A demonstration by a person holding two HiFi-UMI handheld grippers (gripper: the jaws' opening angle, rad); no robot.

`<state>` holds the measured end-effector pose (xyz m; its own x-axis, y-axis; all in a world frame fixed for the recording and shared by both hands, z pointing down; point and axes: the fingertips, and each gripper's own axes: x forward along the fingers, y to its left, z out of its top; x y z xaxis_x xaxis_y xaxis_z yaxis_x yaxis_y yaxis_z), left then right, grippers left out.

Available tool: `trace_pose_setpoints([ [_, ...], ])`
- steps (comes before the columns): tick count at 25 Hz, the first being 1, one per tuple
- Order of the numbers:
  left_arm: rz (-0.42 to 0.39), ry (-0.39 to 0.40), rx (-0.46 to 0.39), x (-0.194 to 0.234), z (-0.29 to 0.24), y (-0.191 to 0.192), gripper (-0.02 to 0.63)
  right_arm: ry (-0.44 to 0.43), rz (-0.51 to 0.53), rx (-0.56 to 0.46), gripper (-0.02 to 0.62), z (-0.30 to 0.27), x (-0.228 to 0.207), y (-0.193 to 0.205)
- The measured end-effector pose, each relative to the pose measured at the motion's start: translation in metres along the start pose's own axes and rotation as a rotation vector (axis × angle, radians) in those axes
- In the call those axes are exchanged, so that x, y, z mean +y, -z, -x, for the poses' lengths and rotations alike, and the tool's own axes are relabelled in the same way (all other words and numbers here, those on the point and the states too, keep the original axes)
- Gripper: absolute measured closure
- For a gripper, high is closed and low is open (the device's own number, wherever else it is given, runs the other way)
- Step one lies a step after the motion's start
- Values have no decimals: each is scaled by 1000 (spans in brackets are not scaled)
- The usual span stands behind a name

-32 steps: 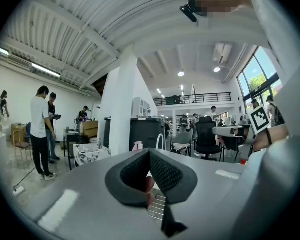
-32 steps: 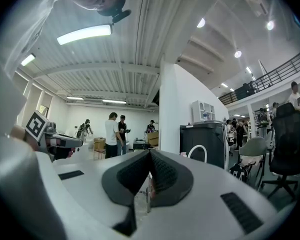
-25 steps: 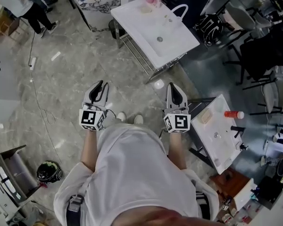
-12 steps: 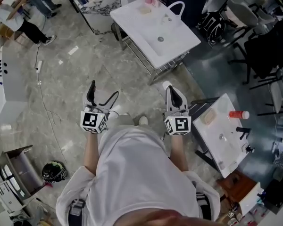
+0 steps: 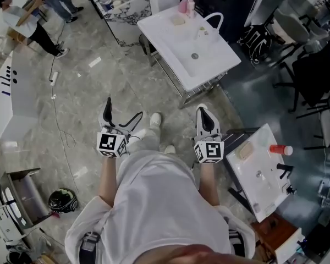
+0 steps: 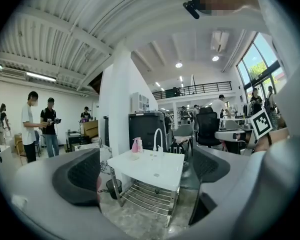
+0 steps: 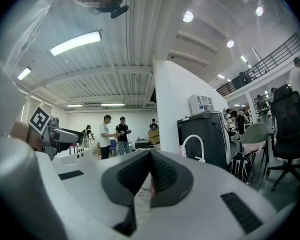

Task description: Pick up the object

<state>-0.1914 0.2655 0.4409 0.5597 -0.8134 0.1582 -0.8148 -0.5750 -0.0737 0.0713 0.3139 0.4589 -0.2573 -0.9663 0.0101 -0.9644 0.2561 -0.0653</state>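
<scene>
1. Since a second ago my left tongs point(image 5: 125, 109) have gone from nearly together to wide apart, and they are opening right now. My shoe point(image 5: 155, 119) has also stepped forward on the marble floor point(image 5: 88, 92), and the sink bench point(image 5: 173, 40) now sits slightly further right in the frame
2. In the left gripper view nothing stands between the jaws of my left tongs point(image 6: 150, 171). Through the gap I look straight at the sink bench point(image 6: 155, 166), which is well apart from me
3. My right tongs point(image 5: 204, 111) have their jaws together, tips meeting, with nothing clamped. The right gripper view shows the same of them point(image 7: 150, 156)
4. The task does not say which object is meant, and I cannot tell from here. A pink bottle point(image 5: 183, 5) stands at the far corner of the sink bench, at the upper middle of the frame, with a few small pale things near it. A second bench point(image 5: 264, 175) at the lower right carries a red-capped bottle point(image 5: 280, 149)
5. I judge this to be the approach step: nothing is picked up and neither pair of tongs is near anything
6. With my left tongs open and aimed at the sink bench, I take that as my heading. The next move calls for walking up to it, lowering the open jaws around the chosen object, and only then closing
</scene>
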Motion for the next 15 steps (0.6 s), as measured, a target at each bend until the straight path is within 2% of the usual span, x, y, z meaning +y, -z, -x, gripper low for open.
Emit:
trace_pose_setpoints([
  [5,12,26,-7,22,-44,-1,40,28,11,19,594,-35,-15,0],
  [15,51,90,-51,118,-161,-10,40,75,34,91,594,-156,-23,-1],
])
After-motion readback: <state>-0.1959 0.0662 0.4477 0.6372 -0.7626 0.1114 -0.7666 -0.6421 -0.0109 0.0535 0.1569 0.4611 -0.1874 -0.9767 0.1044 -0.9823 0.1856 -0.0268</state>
